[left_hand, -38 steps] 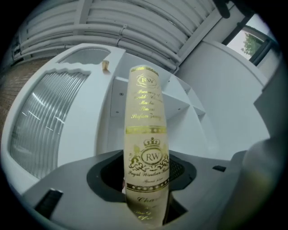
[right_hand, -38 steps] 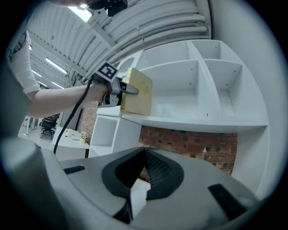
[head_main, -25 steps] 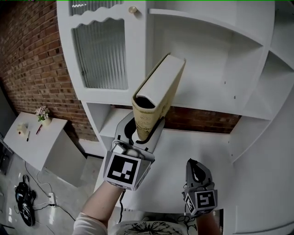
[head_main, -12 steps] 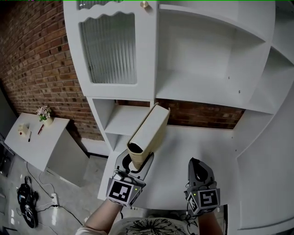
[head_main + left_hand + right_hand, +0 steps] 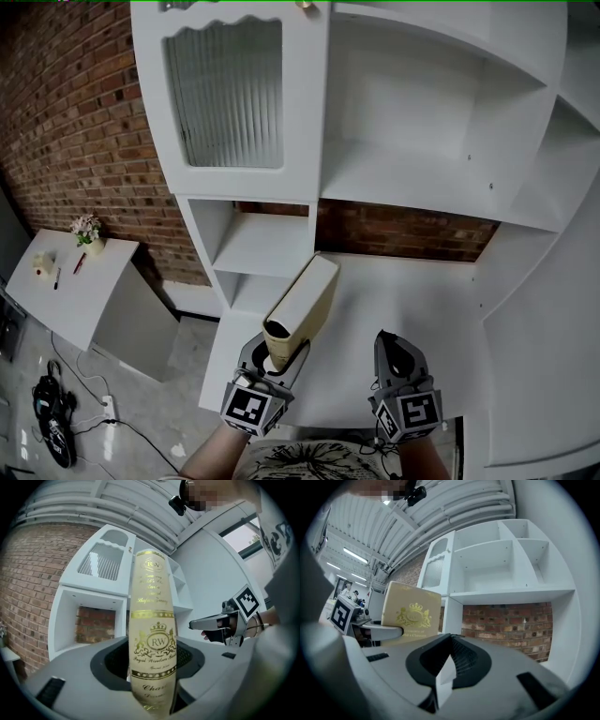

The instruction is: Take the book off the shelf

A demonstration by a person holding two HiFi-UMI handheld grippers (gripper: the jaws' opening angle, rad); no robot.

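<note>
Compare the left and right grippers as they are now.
The left gripper clamps the book at its lower end; the right gripper holds nothing. The left gripper's jaws stand apart on the book; the right gripper's are together. Both are side by side, low before the shelf.

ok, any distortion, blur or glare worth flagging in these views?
Head view: wide-angle bowing on the shelf unit edges, dim flat light, book sharp. Left gripper view: heavy fisheye, dark corners, book spine bulges, gold print crisp mid-spine but soft nearest the lens. Right gripper view: same fisheye and dark corners, right gripper soft up close, shelves sharp, ceiling strip lights bright without flare.
</note>
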